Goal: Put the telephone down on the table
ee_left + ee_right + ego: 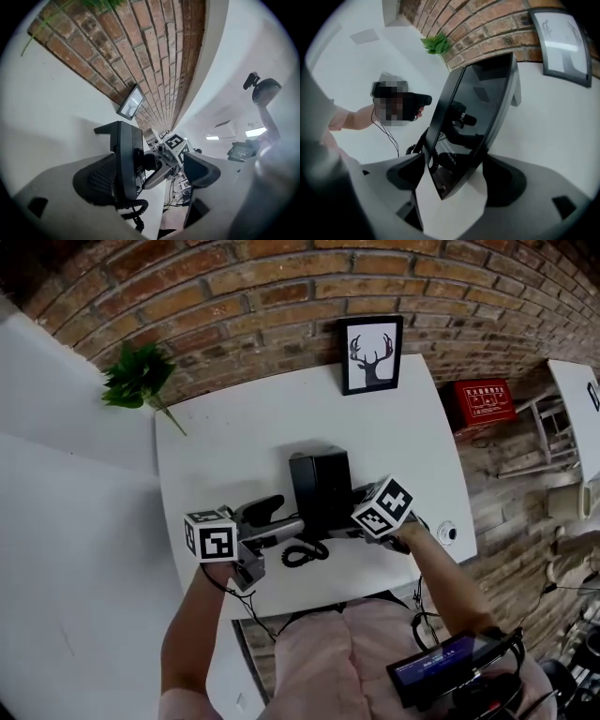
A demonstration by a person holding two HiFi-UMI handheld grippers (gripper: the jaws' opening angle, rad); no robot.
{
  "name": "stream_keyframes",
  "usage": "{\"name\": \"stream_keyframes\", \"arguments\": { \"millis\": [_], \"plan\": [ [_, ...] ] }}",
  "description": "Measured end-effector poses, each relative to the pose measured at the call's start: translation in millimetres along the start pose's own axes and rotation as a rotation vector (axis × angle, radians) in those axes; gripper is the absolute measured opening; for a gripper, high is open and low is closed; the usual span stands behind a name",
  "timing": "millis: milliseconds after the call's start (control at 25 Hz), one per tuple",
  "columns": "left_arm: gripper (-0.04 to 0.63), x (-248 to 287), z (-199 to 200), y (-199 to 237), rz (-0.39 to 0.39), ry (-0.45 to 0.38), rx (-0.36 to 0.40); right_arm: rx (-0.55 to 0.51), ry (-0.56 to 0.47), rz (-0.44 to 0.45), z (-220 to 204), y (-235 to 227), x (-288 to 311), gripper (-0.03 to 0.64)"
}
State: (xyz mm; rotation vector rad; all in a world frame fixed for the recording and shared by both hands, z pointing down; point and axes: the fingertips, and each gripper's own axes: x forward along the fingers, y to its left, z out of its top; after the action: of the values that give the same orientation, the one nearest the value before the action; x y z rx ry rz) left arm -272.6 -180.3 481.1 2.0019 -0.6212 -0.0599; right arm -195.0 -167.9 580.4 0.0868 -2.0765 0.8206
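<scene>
Black, glossy plastic makes up the telephone, a slab-shaped box resting on the smooth white counter between our two tools. The left tool is released. In its own view its mesh-textured pads stand apart, the telephone close by one and well clear of the other. The right tool is released too, jaws wide, with the telephone's lower corner between them. A coiled cord lies just below the left tool's tips. The counter's near edge runs close behind both tools. Ahead of them we have bare counter up to a framed picture against the rough brick wall. Only the left tool's view shows the right tool on the telephone's far side. Only the right tool's view shows the telephone's mirror-like face.
</scene>
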Motion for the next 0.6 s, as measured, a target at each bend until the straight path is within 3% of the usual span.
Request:
{"name": "stream_keyframes", "arguments": {
  "millis": [120,320,480,600],
  "plan": [
    [0.457,-2,0,-8,0.002,-0.011,0.014,-0.054,0.015,-0.071,1,-6,-9,0.4],
    [0.457,-5,9,-26,0.011,-0.056,0.058,-0.037,-0.087,-0.096,11,-7,-36,0.397],
    [0.457,-10,27,-53,0.028,-0.119,0.142,-0.054,-0.207,-0.132,27,3,-68,0.39],
    [0.432,-17,47,-80,0.089,-0.192,0.252,-0.083,-0.322,-0.167,47,19,-98,0.382]
  ]
}}
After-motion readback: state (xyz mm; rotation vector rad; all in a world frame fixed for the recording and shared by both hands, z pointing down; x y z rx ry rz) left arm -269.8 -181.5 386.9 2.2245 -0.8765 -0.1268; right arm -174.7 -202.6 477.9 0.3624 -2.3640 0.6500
